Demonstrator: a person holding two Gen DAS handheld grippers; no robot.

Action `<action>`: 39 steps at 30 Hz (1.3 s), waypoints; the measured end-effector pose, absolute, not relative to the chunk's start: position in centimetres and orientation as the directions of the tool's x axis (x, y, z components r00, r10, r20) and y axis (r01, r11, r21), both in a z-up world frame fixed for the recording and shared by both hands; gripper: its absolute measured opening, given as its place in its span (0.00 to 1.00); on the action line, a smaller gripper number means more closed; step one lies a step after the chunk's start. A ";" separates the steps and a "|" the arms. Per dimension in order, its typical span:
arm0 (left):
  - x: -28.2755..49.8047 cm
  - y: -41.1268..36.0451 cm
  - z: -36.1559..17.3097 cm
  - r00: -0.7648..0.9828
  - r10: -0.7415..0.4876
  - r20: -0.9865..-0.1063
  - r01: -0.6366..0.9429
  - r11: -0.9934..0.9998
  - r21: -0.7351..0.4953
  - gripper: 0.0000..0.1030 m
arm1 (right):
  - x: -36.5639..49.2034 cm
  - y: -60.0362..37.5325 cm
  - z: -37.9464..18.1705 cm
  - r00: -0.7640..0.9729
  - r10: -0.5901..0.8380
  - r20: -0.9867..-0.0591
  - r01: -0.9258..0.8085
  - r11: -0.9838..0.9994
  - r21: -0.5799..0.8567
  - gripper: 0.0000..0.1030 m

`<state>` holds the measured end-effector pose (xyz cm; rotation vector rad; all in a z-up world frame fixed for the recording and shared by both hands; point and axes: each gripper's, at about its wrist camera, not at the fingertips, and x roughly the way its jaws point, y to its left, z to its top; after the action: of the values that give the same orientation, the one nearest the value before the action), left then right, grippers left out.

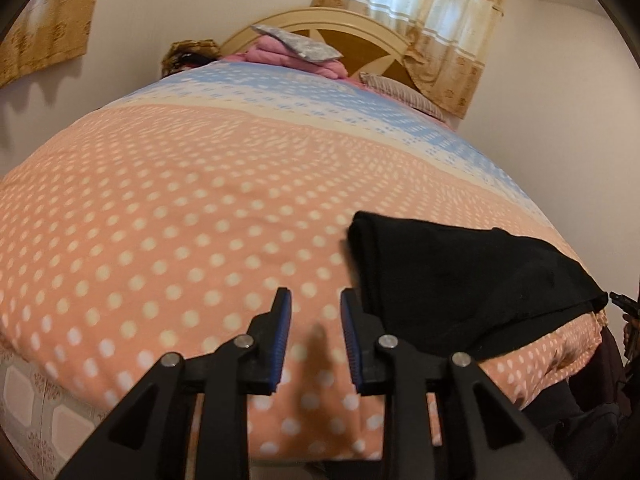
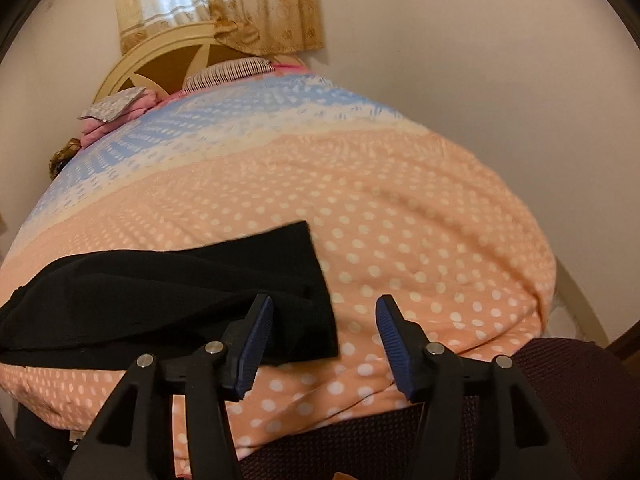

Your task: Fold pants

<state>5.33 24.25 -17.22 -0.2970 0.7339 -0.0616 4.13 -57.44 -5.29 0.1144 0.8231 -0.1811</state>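
Black pants [image 1: 460, 280] lie folded flat on the bed's [image 1: 180, 200] dotted peach cover near its front edge. Left tool [image 1: 315, 312] hangs just beside the fold, jaws slightly parted and empty; right tool [image 2: 325, 320] gapes wider, also empty. Likely one fold placed; next needs a fresh edge grip.

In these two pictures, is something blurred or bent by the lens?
Left wrist view: the bedspread bulges like a dome and its dots smear; the black pants lose their folds in darkness. Right wrist view: the same bulge, soft dots, and the curtain glows with daylight.
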 end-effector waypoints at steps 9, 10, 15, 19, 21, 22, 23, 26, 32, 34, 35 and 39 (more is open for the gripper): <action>4.2 22.4 -17.1 0.693 -0.324 -0.644 0.004 0.895 -0.446 0.28 | 4.0 -40.7 -3.1 0.722 0.068 -0.688 -0.195 0.975 -0.109 0.54; 4.2 22.2 -17.5 0.671 -0.351 -0.653 -0.002 0.880 -0.475 0.26 | 4.2 -37.6 -3.5 0.708 0.113 -0.697 -0.268 0.956 -0.117 0.54; 3.4 21.6 -17.6 0.649 -0.405 -0.645 0.006 0.850 -0.527 0.26 | 4.4 -27.9 -5.9 0.621 0.267 -0.737 -0.496 0.862 -0.106 0.54; 2.5 21.9 -17.0 0.633 -0.440 -0.636 0.014 0.829 -0.559 0.26 | 3.3 -20.9 -8.3 0.550 0.335 -0.765 -0.644 0.753 -0.133 0.54; 2.4 21.5 -17.2 0.619 -0.472 -0.628 0.028 0.812 -0.584 0.26 | 3.1 -18.8 -9.0 0.532 0.351 -0.771 -0.686 0.712 -0.149 0.54; 2.5 21.1 -17.3 0.612 -0.470 -0.635 0.026 0.815 -0.579 0.26 | 2.9 -17.9 -9.4 0.525 0.356 -0.773 -0.701 0.697 -0.154 0.54; 2.7 20.7 -17.4 0.613 -0.458 -0.644 0.017 0.823 -0.568 0.27 | 2.8 -17.5 -9.7 0.521 0.359 -0.774 -0.706 0.691 -0.155 0.54; 3.1 20.2 -17.7 0.621 -0.417 -0.664 -0.005 0.845 -0.535 0.27 | 3.0 -16.8 -10.0 0.522 0.354 -0.776 -0.702 0.695 -0.156 0.54; 3.0 19.1 -17.3 0.637 -0.248 -0.730 -0.038 0.936 -0.351 0.37 | 2.9 -16.7 -9.6 0.538 0.364 -0.760 -0.691 0.707 -0.150 0.54; 2.9 19.4 -17.2 0.645 -0.239 -0.726 -0.041 0.938 -0.345 0.46 | 2.8 -16.5 -9.6 0.546 0.360 -0.756 -0.686 0.710 -0.157 0.54; 2.8 19.6 -17.2 0.648 -0.243 -0.722 -0.042 0.935 -0.352 0.46 | 2.8 -16.4 -9.7 0.546 0.362 -0.756 -0.687 0.710 -0.156 0.54; 3.3 19.3 -17.3 0.656 -0.267 -0.706 -0.005 0.934 -0.358 0.46 | 2.9 -16.0 -10.0 0.551 0.360 -0.753 -0.685 0.710 -0.162 0.54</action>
<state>3.28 19.28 -17.32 -0.3451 0.8462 -0.1521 2.93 -15.95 -9.98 -0.4748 0.7599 0.6463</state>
